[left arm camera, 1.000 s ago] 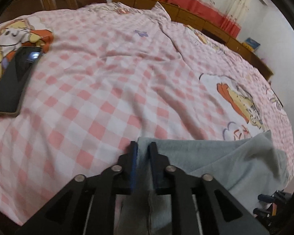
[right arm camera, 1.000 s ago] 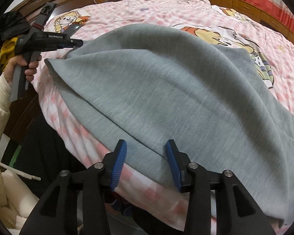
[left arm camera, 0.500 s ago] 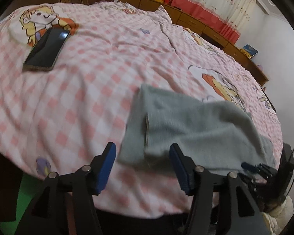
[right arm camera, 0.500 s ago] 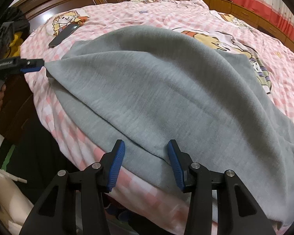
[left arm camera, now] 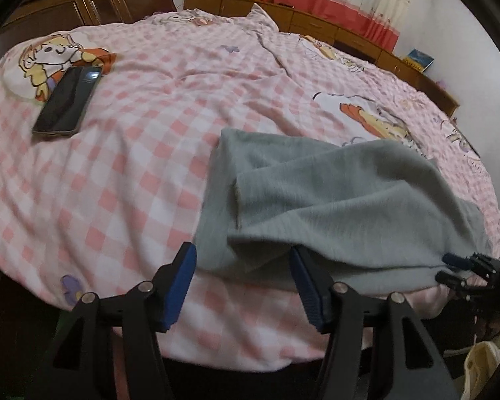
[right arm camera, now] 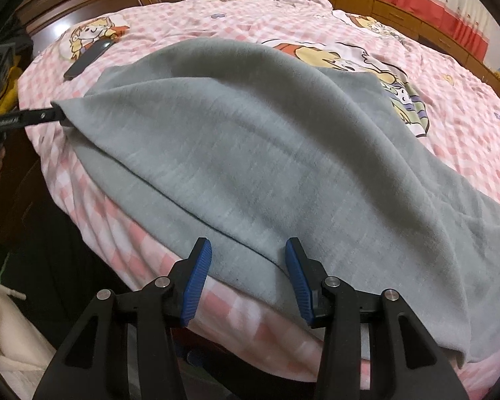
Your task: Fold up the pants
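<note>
Grey pants lie folded along the near edge of the bed, spread over its pink checked cover, with a dark phone well apart toward the far left corner. Left gripper stands wide and empty, just short of the cloth's left end. Right gripper is parted too, its blue pads either side of the near hem without pinching it.
</note>
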Available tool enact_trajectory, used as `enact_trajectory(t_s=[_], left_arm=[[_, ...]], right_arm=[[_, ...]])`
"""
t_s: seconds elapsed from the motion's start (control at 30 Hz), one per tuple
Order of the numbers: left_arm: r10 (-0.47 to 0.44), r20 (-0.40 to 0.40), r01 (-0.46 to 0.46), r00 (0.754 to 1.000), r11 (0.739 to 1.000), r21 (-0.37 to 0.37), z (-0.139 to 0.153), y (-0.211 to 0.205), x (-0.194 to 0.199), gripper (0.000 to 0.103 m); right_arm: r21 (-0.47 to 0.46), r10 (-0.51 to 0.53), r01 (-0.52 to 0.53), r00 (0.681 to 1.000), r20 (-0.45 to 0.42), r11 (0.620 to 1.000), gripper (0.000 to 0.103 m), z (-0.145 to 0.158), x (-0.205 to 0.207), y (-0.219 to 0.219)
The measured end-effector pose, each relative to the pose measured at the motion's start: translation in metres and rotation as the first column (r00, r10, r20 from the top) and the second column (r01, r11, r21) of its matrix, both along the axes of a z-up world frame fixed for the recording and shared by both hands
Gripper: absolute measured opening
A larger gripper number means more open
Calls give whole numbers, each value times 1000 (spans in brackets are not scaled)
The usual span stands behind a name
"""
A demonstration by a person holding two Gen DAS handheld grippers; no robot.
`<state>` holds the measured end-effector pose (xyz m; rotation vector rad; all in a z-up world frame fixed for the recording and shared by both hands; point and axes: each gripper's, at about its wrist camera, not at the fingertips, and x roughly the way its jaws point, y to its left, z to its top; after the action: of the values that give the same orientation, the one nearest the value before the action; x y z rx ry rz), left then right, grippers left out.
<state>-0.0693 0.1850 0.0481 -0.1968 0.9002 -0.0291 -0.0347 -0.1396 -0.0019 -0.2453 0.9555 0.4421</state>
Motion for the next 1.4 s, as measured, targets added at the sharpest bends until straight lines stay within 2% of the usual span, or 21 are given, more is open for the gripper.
enact_trajectory(t_s=[0.13,0.17,0.23,0.3,0.37,0.47,0.5,0.53,0.57,0.67,0.8,0.83,0.9,0.97,1.03,1.13,1.2,1.33,1.4], left_arm=[[-16,24,17,1000,998,-53,-5,-3,12,58],[-25,20,26,999,997,-70,-6,-4,16,44],[-53,-13,51,999,991,-123,-9,-5,24,25],[-51,-9,49,999,990,-135,-8,-7,26,22],[-53,18,54,998,991,-125,-3,-9,26,12],[-51,52,59,997,986,-158,6,-7,25,6],[-50,55,58,997,983,-174,8,-7,25,6],[-49,55,59,997,978,-202,10,-5,26,5],[-52,55,63,997,971,-232,13,-3,27,5],[-56,71,71,996,970,-232,20,-2,29,5],[-62,32,68,998,976,-205,16,-5,30,6],[-56,15,58,998,979,-196,13,-5,28,9],[-43,-11,40,999,980,-196,8,-3,21,23],[-9,-23,4,1000,981,-194,4,1,11,44],[29,-36,-34,999,987,-154,0,4,3,51],[50,-46,-54,998,995,-87,-5,7,0,53],[57,-37,-60,998,996,-67,-5,7,3,53],[11,58,-4,998,991,-133,-2,3,10,52],[-35,66,46,997,984,-172,0,-3,18,24]], right_arm=[[-40,12,-12,1000,17,999,46,-3,3,7],[-41,13,-12,1000,17,999,46,-3,4,8],[-31,8,-7,1000,17,1000,46,-3,7,7],[-16,-3,3,1000,16,1000,46,-3,9,5],[-6,-15,15,1000,17,1000,45,-4,13,5],[17,-33,33,999,17,999,35,-4,17,3],[37,-42,42,999,9,998,20,-4,18,1],[64,-54,54,999,-6,997,11,-4,21,-3],[102,-68,70,997,-29,992,7,-4,24,-8],[170,-80,89,995,-61,981,4,-3,27,-17],[175,-71,80,996,-57,981,4,-2,23,-16],[170,-65,73,997,-51,983,4,-1,22,-15],[166,-54,60,998,-43,984,3,0,21,-15],[164,-39,44,999,-37,986,3,2,20,-16],[165,-20,24,999,-30,986,3,6,18,-18],[155,6,-5,1000,-10,988,3,14,14,-17],[153,19,-18,1000,-2,988,3,21,12,-18],[151,30,-31,1000,8,988,3,29,11,-18],[155,37,-37,999,5,987,3,31,13,-19]])
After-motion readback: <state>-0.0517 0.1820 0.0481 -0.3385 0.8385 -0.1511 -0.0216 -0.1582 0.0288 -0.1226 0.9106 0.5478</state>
